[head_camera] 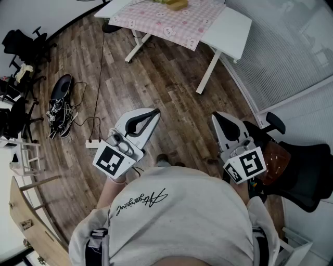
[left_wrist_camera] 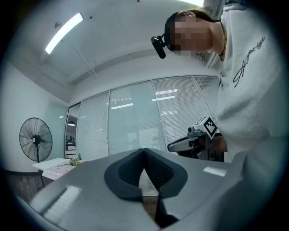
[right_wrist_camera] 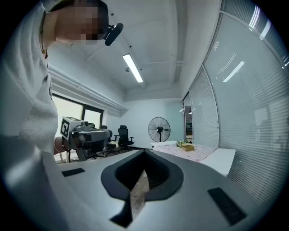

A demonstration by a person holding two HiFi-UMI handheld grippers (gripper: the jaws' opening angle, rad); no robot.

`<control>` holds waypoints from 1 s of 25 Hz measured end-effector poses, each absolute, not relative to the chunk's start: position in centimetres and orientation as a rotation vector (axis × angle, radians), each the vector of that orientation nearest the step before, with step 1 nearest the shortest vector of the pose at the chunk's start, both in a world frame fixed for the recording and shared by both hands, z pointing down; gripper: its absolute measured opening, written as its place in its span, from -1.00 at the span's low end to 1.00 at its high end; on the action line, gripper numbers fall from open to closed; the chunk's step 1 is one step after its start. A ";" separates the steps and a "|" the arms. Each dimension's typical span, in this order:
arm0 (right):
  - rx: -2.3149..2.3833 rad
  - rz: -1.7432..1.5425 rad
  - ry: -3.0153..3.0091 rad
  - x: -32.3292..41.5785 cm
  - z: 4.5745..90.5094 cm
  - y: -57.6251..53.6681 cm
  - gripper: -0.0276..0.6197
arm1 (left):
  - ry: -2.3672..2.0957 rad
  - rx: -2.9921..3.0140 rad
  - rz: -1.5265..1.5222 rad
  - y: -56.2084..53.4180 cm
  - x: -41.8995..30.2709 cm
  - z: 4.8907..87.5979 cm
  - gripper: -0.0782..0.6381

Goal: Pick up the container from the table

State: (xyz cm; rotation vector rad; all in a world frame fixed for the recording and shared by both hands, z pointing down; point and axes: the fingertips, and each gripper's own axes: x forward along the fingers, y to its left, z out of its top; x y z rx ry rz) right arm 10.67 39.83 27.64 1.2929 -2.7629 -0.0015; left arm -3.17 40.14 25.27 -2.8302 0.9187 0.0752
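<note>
Both tools clenched and empty. The left gripper and the right gripper are held level in front of the person, well apart. In each gripper view the jaws meet at their tips, with nothing between them.

The only writing is a line of cursive script on the person's white shirt, which we cannot read. Each gripper's cube carries a black-and-white square marker.

The container, a small tan box, stands far ahead of both grippers on the table. It rests on the pink checked cloth. We cannot tell what it holds.

The right gripper view shows the container beyond its jaw tips, just beside something green, with a pedestal fan behind. The left gripper view shows the fan and the table's edge, but we cannot make out the container there. Only the head view shows the power strip on the wooden floor.
</note>
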 end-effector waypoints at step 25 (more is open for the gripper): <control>1.277 0.026 -2.821 10.1 27.4 40.0 -0.91 | 0.962 -2.823 0.045 40.2 -3.4 25.5 -0.78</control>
